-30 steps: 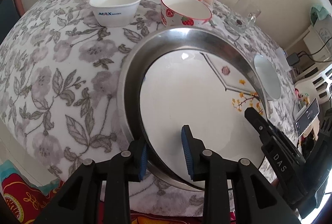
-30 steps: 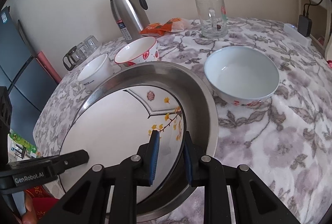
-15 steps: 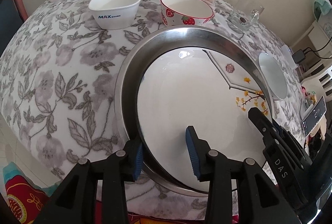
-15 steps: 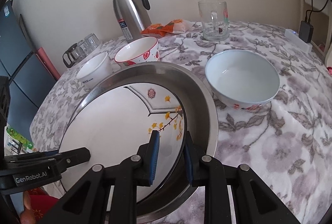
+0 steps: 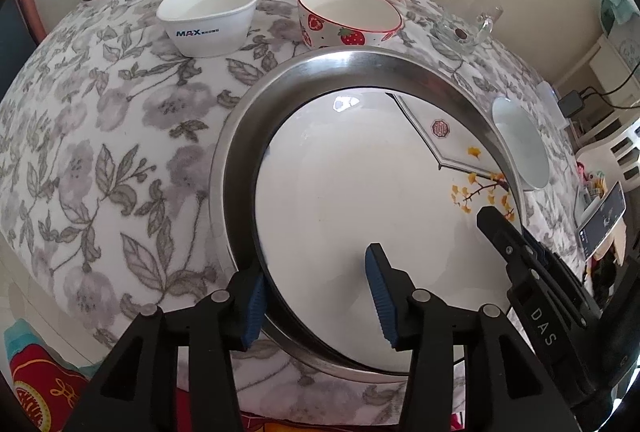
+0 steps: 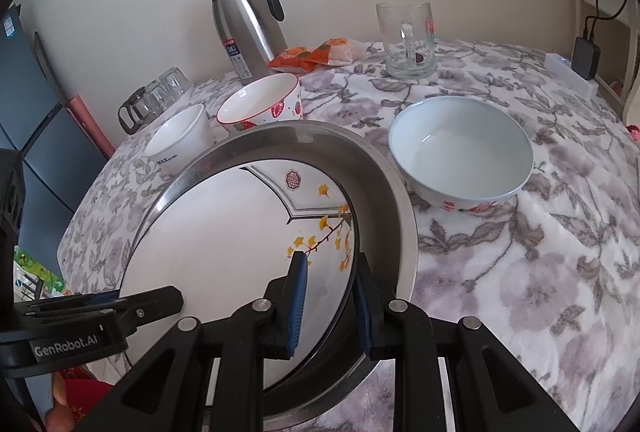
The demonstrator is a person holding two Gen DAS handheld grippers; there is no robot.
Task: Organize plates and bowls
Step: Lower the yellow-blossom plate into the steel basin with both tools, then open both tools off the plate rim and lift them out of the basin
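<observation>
The white plate (image 6: 224,232) lies inside the steel tray (image 6: 396,200). The right gripper (image 6: 328,308) pinches the plate's right rim; the left gripper (image 5: 316,296) straddles both left rims, its jaws opening, clear of the plate, equally near

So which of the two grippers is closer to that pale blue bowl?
Right. The right gripper grips the plate's rim on the pale blue bowl's side; the left gripper, jaws opening, straddles the far rim.

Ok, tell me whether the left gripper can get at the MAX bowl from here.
Probably yes. The left gripper, its jaws opening off the steel tray, has only bare tablecloth between it and the MAX bowl.
</observation>
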